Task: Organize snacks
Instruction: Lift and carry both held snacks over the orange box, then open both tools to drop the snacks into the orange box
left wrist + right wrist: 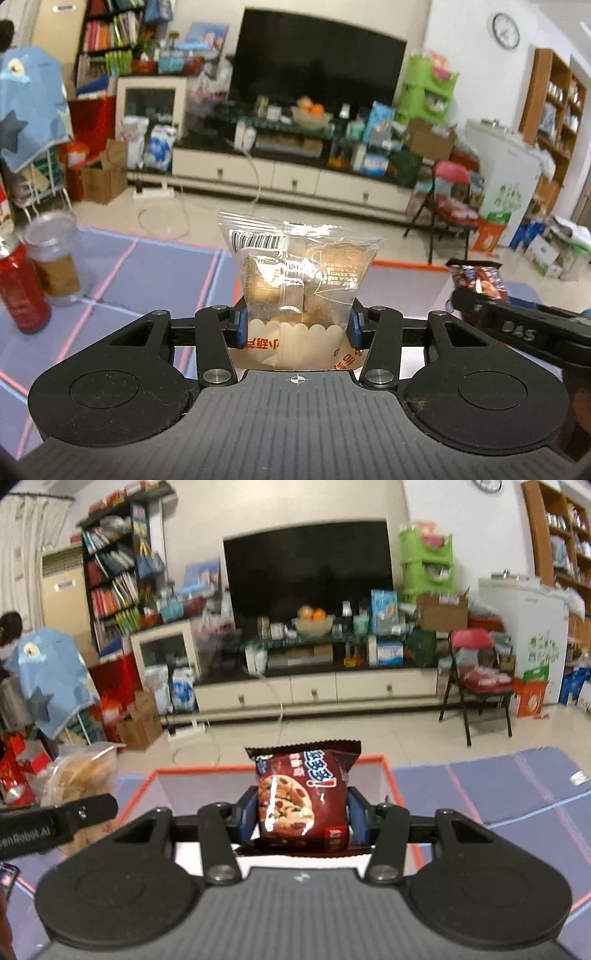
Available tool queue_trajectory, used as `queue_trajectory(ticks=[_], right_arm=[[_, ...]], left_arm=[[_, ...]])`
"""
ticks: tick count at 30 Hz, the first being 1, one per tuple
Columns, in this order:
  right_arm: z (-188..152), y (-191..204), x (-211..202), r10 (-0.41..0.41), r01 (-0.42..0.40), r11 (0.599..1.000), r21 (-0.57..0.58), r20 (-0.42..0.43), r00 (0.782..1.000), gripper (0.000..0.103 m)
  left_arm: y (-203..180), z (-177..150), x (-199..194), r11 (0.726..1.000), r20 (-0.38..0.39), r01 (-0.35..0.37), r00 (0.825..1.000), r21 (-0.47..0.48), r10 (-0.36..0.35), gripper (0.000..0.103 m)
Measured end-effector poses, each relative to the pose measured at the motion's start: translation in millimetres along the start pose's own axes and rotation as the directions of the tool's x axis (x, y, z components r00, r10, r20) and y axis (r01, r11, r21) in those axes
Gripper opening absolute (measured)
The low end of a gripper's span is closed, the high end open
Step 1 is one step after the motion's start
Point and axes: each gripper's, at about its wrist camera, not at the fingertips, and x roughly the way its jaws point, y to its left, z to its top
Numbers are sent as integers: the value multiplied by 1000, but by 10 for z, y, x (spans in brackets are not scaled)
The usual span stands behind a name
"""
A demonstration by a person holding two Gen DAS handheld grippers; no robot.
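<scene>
The left gripper (297, 325) is clamped on a clear-wrapped pastry packet (299, 280), held upright above a white tray with an orange rim (388, 771). Just right of it, the right gripper (303, 818) is clamped on a brown chocolate-chip cookie packet (301, 794), also raised over the tray. Far left on the purple mat (155, 273) stand a red can (22, 291) and a clear lidded jar (55, 258), touching.
</scene>
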Motion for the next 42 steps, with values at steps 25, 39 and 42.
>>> queue_trajectory(ticks=[25, 39, 42], right_arm=[[-148, -62, 287, -19, 16, 1000, -23, -109, 994, 58], [-93, -275, -1295, 78, -83, 996, 33, 131, 988, 84], [-508, -212, -1502, -12, 18, 998, -66, 96, 995, 97]], left_arm=[[-407, -196, 561, 994, -128, -38, 990, 98, 50, 28], [678, -26, -1075, 999, 76, -35, 996, -21, 37, 74], [959, -418, -1278, 996, 59, -85, 995, -3, 85, 74]])
